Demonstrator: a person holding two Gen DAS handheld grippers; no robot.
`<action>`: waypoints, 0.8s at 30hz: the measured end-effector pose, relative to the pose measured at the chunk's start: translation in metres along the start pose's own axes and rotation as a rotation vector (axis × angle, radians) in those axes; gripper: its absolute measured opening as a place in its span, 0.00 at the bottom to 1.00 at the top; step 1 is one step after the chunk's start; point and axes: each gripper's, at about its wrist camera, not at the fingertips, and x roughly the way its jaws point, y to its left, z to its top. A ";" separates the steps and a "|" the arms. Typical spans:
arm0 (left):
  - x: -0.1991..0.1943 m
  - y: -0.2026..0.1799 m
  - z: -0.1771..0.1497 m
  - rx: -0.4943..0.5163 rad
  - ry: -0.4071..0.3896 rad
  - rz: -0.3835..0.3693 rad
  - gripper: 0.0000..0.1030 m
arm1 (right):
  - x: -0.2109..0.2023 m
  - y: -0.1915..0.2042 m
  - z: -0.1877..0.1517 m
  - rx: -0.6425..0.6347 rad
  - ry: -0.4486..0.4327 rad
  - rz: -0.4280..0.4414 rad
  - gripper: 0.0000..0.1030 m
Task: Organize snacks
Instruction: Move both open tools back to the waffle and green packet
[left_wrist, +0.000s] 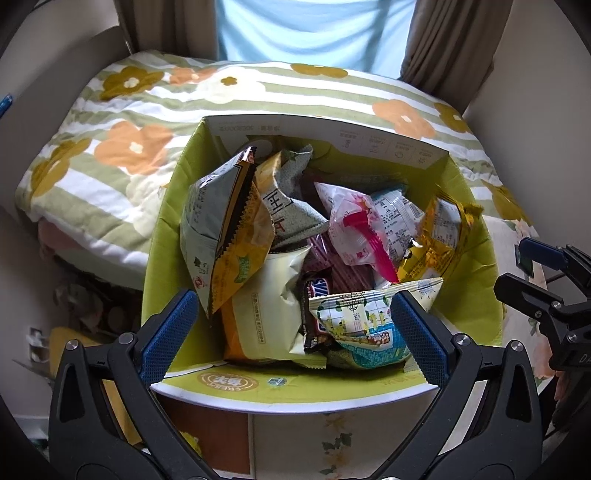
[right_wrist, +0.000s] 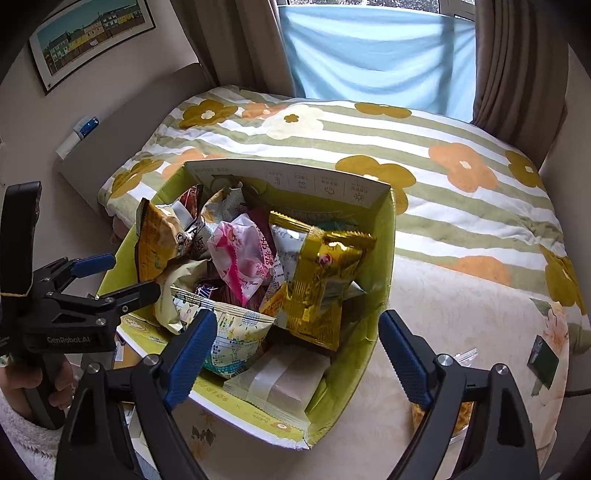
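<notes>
Left wrist view: the left gripper (left_wrist: 291, 325) hovers spread wide, empty, over the green box (left_wrist: 476, 258); a blue-patterned snack packet (left_wrist: 365, 325) lies between its fingers, long axis crosswise. The right gripper (right_wrist: 297, 350) gapes too, empty.

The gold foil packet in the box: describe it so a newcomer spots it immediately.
Find the green cardboard box standing beside the flowered quilt. Inside, against its right-hand wall, stands the gold foil packet, next to a pink-and-white packet. Its shiny, crinkled metallic gold sets it apart from its neighbours.
</notes>
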 end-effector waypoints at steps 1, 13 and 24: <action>0.000 -0.001 0.000 0.003 0.000 -0.003 1.00 | 0.000 0.000 -0.001 0.002 0.001 0.000 0.84; -0.020 -0.043 -0.002 0.058 -0.036 -0.042 1.00 | -0.030 -0.024 -0.018 0.072 -0.042 -0.011 0.84; -0.036 -0.164 -0.010 0.068 -0.063 -0.063 1.00 | -0.088 -0.125 -0.053 0.101 -0.098 -0.050 0.84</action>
